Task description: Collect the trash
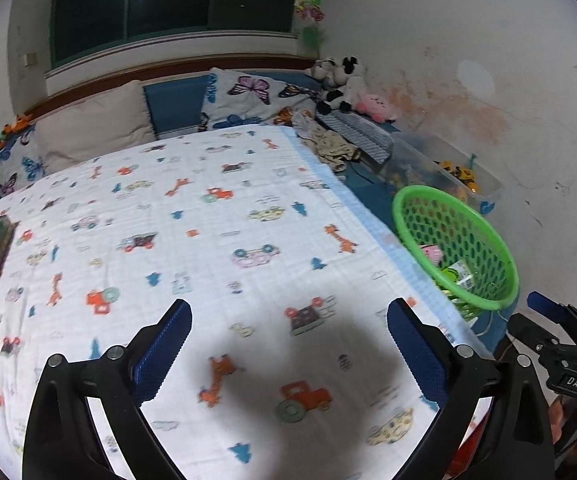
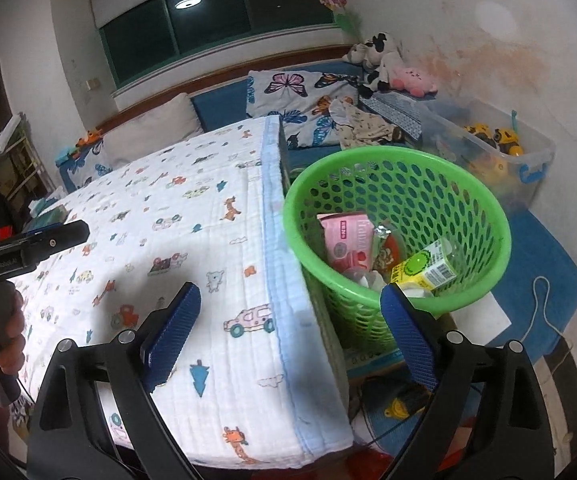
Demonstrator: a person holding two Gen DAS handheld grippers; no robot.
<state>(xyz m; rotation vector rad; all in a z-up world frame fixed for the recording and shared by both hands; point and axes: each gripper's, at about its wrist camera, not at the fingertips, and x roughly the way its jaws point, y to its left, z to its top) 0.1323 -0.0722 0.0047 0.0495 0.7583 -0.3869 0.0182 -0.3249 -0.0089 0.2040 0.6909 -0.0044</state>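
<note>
Both grippers hang empty, jaws spread: the right gripper (image 2: 290, 326) straddles the blanket's edge just beside the green basket (image 2: 484, 208) of wrappers and a juice carton (image 2: 424, 270); the left gripper (image 1: 288, 344) is farther, over bare blanket (image 1: 208, 220).

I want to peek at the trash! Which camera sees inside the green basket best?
The right wrist view: it looks down into the green basket, showing a pink packet and a yellow carton. The left wrist view catches the basket side-on at the edge, contents mostly hidden.
</note>
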